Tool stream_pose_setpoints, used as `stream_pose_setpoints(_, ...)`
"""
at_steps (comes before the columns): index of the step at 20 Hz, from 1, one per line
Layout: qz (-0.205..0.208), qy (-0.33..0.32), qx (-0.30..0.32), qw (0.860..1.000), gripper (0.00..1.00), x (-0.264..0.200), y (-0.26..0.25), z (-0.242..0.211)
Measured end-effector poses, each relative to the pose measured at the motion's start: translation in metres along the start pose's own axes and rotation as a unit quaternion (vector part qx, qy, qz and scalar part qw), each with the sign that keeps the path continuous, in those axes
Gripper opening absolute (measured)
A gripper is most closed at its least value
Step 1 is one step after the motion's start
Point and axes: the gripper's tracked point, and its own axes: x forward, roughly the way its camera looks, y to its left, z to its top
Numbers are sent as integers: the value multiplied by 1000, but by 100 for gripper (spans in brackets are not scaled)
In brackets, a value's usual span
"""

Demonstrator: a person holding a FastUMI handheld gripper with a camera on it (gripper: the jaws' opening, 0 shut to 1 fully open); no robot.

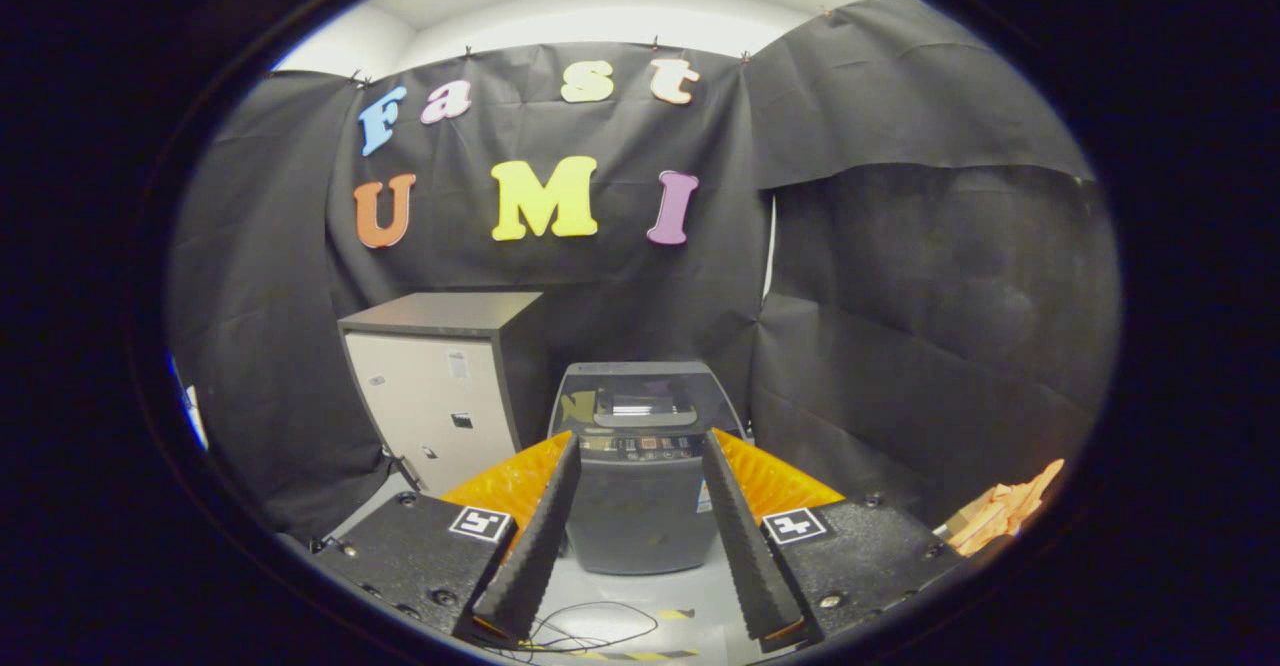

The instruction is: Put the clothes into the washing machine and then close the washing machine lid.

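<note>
The gripper (640, 451) hung in the air with its two fingers (535, 536) spread wide apart, nothing caught between them and neither touching anything. Below the fingers, on the pale floor (640, 596), lay a loose loop of thin dark cable (590, 631), and just past it ran a strip of yellow-and-black striped tape (640, 654).

Off to the right of the gripper, near its right-hand body, a crumpled orange cloth (1005, 511) sat low down against the black wall; this looked to be the clothes, well apart from the machine and from the fingers.

Straight ahead, framed in the gap between the two fingers and some way beyond their tips, stood the washing machine (640, 516), a dark grey top-loader standing on the floor. Its lid (640, 401) was down, a glossy dark panel that caught a reflection of the ceiling light, with the control strip along its front edge.

Just to the left of the machine, and set a little farther back, stood a taller cabinet (440, 396) with a pale front, a dark top and a few small stickers on its door. Behind both hung the black cloth wall (900, 326) of the booth.
</note>
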Motion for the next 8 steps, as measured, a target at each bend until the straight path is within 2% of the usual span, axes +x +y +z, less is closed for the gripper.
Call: stream_pose_setpoints(8,8,-26,-9,1000,78,-48,5,11)
